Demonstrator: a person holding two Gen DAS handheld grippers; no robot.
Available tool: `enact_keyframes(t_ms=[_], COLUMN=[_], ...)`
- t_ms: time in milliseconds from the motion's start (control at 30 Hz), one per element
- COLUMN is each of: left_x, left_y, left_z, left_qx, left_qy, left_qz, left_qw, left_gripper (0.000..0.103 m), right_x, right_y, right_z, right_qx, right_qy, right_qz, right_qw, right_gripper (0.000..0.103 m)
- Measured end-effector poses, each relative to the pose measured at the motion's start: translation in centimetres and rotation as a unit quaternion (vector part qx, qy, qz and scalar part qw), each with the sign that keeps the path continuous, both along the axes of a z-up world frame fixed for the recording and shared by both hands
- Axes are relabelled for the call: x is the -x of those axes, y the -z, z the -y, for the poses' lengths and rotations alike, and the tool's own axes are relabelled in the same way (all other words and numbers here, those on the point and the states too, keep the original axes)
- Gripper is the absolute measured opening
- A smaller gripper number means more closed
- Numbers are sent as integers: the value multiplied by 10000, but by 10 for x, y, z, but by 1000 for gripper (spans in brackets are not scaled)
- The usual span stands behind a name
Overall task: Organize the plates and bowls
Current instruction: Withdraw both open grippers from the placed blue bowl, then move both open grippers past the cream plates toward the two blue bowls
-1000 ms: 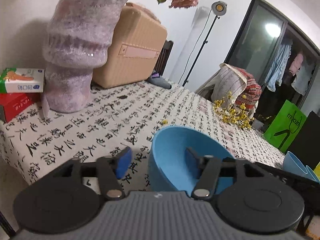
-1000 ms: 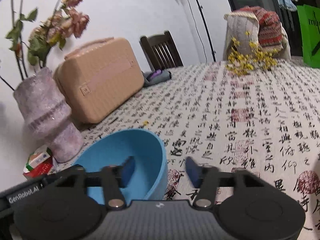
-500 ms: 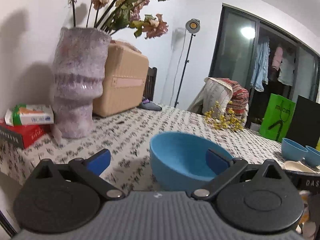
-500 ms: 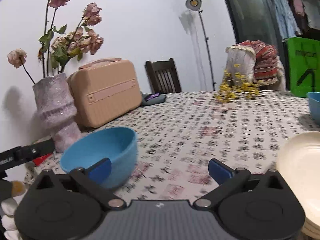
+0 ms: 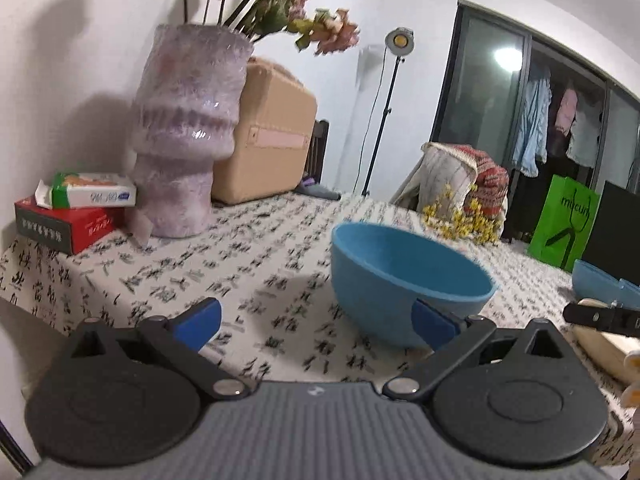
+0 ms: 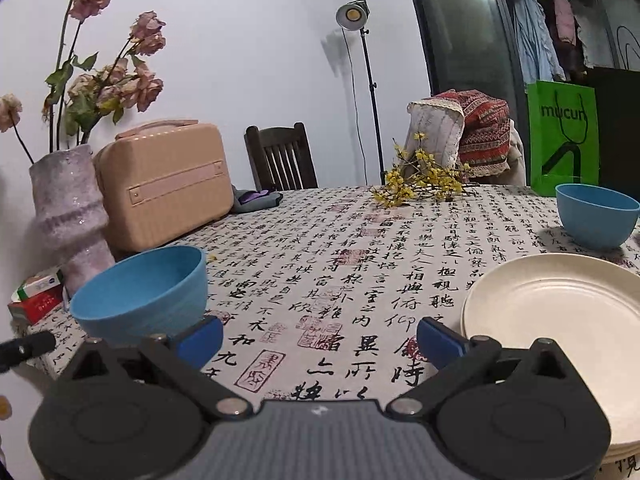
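Note:
A blue bowl (image 5: 408,276) stands upright on the calligraphy-print tablecloth (image 5: 248,264), free of both grippers. My left gripper (image 5: 316,322) is open and empty; its right finger (image 5: 434,324) shows just in front of the bowl's wall. In the right wrist view the same bowl (image 6: 144,292) sits left of my right gripper (image 6: 320,340), which is wide open over bare cloth. A stack of cream plates (image 6: 560,320) lies to its right, with another blue bowl (image 6: 596,214) behind the stack. More blue bowls (image 5: 600,280) show at the left view's right edge.
A purple vase (image 5: 184,132) with dried flowers, a beige case (image 5: 268,136) and stacked boxes (image 5: 76,216) fill the table's left end. Yellow flower sprigs (image 6: 416,184) lie at the far side, near a dark chair (image 6: 280,156). A green bag (image 6: 564,136) stands beyond.
Both grippers opened wide, let go of the blue bowl's rim and drew back from it. The bowl now rests on the cloth. The right wrist view swung right, bringing the plates into sight.

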State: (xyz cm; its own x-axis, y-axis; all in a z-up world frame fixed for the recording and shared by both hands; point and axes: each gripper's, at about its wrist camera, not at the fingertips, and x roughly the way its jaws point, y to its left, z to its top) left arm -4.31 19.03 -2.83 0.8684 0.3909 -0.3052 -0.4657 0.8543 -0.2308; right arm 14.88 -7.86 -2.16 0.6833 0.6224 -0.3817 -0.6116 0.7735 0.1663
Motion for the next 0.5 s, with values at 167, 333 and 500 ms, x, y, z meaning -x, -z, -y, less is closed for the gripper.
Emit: enact_keyframes(t_ms=[167, 333, 500], left_x=[-5, -10, -27], left_y=[-4, -4, -1], left_z=[14, 29, 42], left_qx=[-57, -110, 20], left_qy=[148, 311, 781], left_qz=[67, 24, -63], left_qw=[9999, 9995, 9969], left_gripper=[103, 103, 103], right_x=[0, 1, 3], right_y=[-1, -3, -3], right_z=[7, 18, 29], right_qx=[-54, 68, 129], right_qy=[56, 56, 182], right_qz=[9, -17, -29], right_qw=[10000, 10000, 9997], right_gripper=[103, 103, 103])
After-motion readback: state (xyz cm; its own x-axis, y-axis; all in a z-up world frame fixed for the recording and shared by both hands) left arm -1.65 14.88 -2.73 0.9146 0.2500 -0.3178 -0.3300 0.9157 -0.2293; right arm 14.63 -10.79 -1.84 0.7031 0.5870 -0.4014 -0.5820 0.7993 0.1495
